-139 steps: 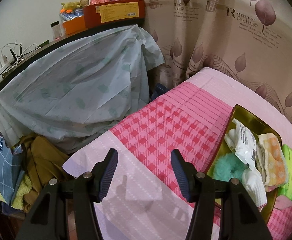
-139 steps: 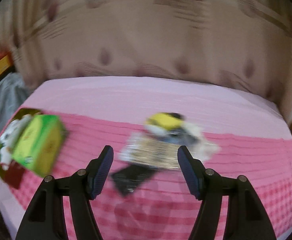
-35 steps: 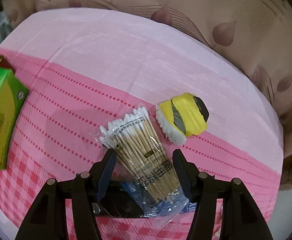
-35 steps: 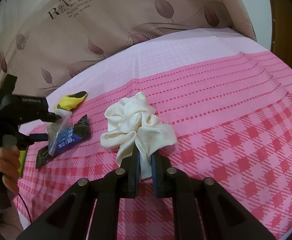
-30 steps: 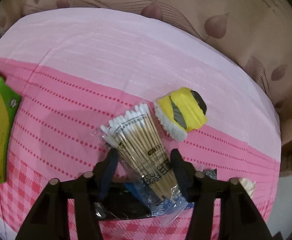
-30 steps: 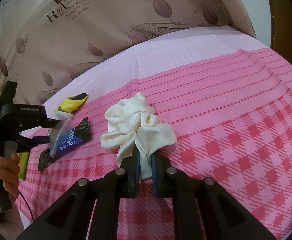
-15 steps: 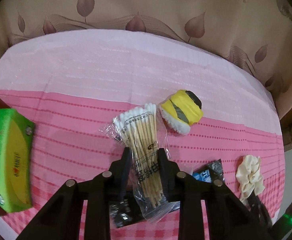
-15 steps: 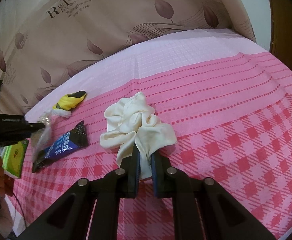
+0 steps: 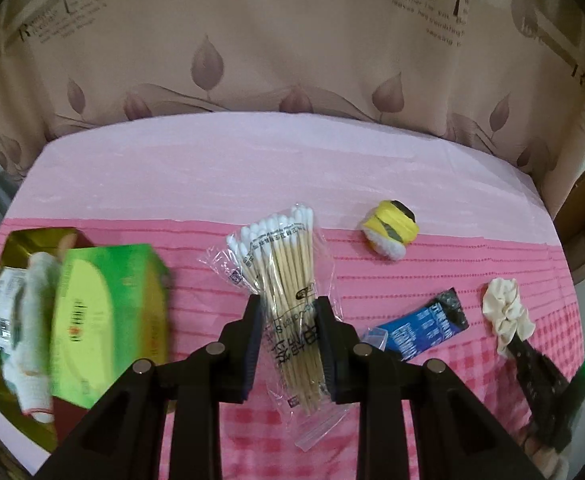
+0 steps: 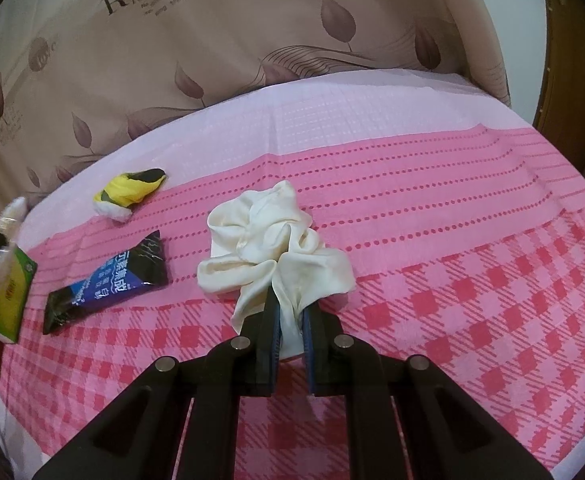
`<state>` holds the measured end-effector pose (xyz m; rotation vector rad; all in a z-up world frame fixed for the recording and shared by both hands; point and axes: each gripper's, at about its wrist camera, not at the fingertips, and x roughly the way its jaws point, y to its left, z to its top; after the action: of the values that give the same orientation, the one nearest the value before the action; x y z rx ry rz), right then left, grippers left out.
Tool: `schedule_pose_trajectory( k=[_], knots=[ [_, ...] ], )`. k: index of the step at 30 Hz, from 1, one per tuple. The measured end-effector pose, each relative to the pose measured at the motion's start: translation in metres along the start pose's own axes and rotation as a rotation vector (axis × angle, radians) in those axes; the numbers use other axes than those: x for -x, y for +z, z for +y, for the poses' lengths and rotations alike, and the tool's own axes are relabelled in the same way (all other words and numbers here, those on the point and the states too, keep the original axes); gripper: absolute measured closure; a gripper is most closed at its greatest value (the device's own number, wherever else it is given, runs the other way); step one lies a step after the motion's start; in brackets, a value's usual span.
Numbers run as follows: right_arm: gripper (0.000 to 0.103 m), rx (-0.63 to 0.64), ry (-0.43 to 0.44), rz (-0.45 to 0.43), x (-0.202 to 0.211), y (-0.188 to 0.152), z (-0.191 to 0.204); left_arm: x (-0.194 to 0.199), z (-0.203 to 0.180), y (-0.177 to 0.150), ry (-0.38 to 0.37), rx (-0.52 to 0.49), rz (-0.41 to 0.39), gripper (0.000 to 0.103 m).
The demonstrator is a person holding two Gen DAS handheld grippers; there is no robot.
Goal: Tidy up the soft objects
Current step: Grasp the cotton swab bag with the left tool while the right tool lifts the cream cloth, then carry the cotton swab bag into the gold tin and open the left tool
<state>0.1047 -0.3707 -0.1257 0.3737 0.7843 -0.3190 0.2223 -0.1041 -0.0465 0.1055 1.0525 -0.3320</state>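
My left gripper (image 9: pixel 287 308) is shut on a clear bag of cotton swabs (image 9: pixel 288 280) and holds it up above the pink bed. My right gripper (image 10: pixel 292 312) is shut on a cream scrunchie (image 10: pixel 272 248) that rests on the bed; the scrunchie also shows in the left wrist view (image 9: pixel 506 312). A yellow and black soft toy (image 9: pixel 390 228) lies on the bed behind, also seen in the right wrist view (image 10: pixel 130 192). A gold tray (image 9: pixel 20 240) at the left holds white cloths and packets.
A green tissue box (image 9: pixel 104 320) stands beside the tray, also in the right wrist view (image 10: pixel 8 296). A black and blue packet (image 10: pixel 108 284) lies left of the scrunchie. A leaf-patterned curtain (image 9: pixel 292 60) hangs behind the bed. The bed's right edge drops off.
My left gripper has closed on the cotton swab bag, lifted it off the bed and swung left toward the tissue box and tray. My right gripper stays shut on the scrunchie.
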Motion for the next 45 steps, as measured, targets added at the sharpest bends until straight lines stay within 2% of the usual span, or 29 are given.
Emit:
schedule_pose_trajectory(
  k=[5,19,27,36,45],
  knots=[
    [0.093,0.023,-0.028,0.001,-0.002,-0.001,0.008,0.022,0.034,-0.001,0.033,0.010,-0.029,0.077],
    [0.090,0.100,-0.107,0.003,-0.006,-0.002,0.024,0.063,0.165,-0.016,0.209,0.113,-0.085,0.077],
    [0.090,0.120,-0.131,0.003,-0.006,-0.003,0.029,0.069,0.223,-0.021,0.305,0.136,-0.083,0.077],
    [0.090,0.141,-0.149,0.004,-0.006,-0.003,0.030,0.050,0.258,-0.035,0.363,0.131,-0.044,0.077],
    [0.090,0.161,-0.176,0.004,-0.007,-0.004,0.036,0.027,0.280,-0.048,0.368,0.117,-0.021,0.077]
  ],
)
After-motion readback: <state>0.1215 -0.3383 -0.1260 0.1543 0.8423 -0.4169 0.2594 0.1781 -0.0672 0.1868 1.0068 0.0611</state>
